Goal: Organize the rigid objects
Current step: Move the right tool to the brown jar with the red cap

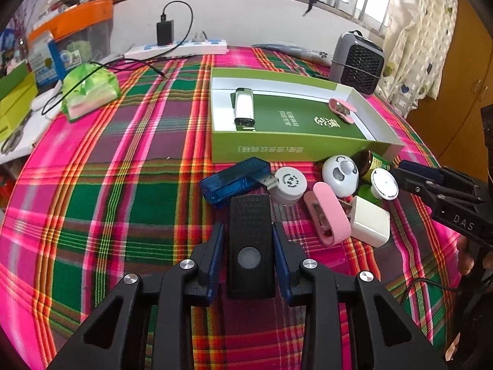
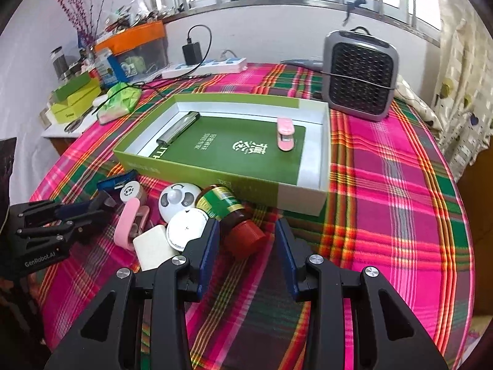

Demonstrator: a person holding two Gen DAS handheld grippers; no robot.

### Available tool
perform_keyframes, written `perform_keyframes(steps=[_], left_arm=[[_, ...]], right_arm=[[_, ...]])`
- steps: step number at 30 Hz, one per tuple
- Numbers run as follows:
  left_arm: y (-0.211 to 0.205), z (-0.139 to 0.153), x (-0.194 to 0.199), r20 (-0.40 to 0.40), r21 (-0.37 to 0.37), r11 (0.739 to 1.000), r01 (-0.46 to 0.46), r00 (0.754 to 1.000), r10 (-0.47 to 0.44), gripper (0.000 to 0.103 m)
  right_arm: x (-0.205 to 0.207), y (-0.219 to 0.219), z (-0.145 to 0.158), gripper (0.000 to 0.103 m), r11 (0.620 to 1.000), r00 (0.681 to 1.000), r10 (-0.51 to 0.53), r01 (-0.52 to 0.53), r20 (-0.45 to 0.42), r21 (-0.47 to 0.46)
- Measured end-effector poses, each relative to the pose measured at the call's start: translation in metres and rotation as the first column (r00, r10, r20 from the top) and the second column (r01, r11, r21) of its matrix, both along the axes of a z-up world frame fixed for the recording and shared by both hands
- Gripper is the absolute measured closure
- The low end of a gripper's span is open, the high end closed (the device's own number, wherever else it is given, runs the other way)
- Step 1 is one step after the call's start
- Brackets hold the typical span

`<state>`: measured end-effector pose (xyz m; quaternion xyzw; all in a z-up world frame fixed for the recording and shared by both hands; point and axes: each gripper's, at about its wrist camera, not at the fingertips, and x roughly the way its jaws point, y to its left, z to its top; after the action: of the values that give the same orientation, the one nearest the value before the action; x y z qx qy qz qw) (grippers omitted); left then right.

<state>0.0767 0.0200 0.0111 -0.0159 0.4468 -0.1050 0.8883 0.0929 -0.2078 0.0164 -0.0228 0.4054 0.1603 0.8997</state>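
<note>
closest to the left wrist camera is a black remote-like bar (image 1: 251, 245), rectangular, with a dimpled top and one round grey button. it stands between the two blue pads of the left gripper (image 1: 249, 231). the pads look to be touching its sides, with the jaws narrow, and i cannot see any gap.

the right gripper (image 2: 246, 232) has its jaws half open and holds nothing. a brown glass bottle (image 2: 229, 215) with a green label and a ribbed red cap lies on its side between the pads, nearer to the left pad; whether that pad touches it i cannot tell.

on the pink and green plaid cloth (image 1: 123, 185) the loose things lie in one group, just in front of the box: one translucent blue usb device (image 1: 231, 182), one small jar with a white printed lid (image 1: 289, 186), one pink oval stapler (image 1: 328, 215), one white square charger (image 1: 369, 220), one round white panda-face piece (image 1: 340, 172) and one flat white disc (image 1: 383, 183).

the shallow green cardboard box (image 1: 295, 149) has a white inside. in it lie two things, well apart: one silver rectangular lighter (image 1: 245, 106) and one more pink stapler (image 1: 340, 109).
</note>
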Motion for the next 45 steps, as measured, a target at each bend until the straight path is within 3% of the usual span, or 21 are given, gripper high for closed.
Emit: perform_keyframes(steps=[14,26,34,45], left_arm=[[0.002,0.0,0.001,0.0,-0.007,1.0,-0.003,1.0,0.003,0.073],[0.002,0.0,0.001,0.0,-0.015,1.0,-0.002,1.0,0.002,0.073],[0.002,0.0,0.0,0.0,-0.016,1.0,-0.002,1.0,0.002,0.073],[0.0,-0.001,0.001,0.002,-0.001,1.0,-0.006,1.0,0.006,0.073]], right_arm=[[0.02,0.017,0.0,0.054,0.984,0.987,0.162,-0.162,-0.005,-0.069],[0.006,0.02,-0.01,0.054,0.963,0.958,0.268,-0.269,-0.097,0.002],[0.018,0.023,-0.013,0.054,0.975,0.972,0.22,-0.221,-0.088,-0.005],[0.023,0.031,-0.017,0.054,0.972,0.97,0.231,-0.233,-0.078,-0.013]])
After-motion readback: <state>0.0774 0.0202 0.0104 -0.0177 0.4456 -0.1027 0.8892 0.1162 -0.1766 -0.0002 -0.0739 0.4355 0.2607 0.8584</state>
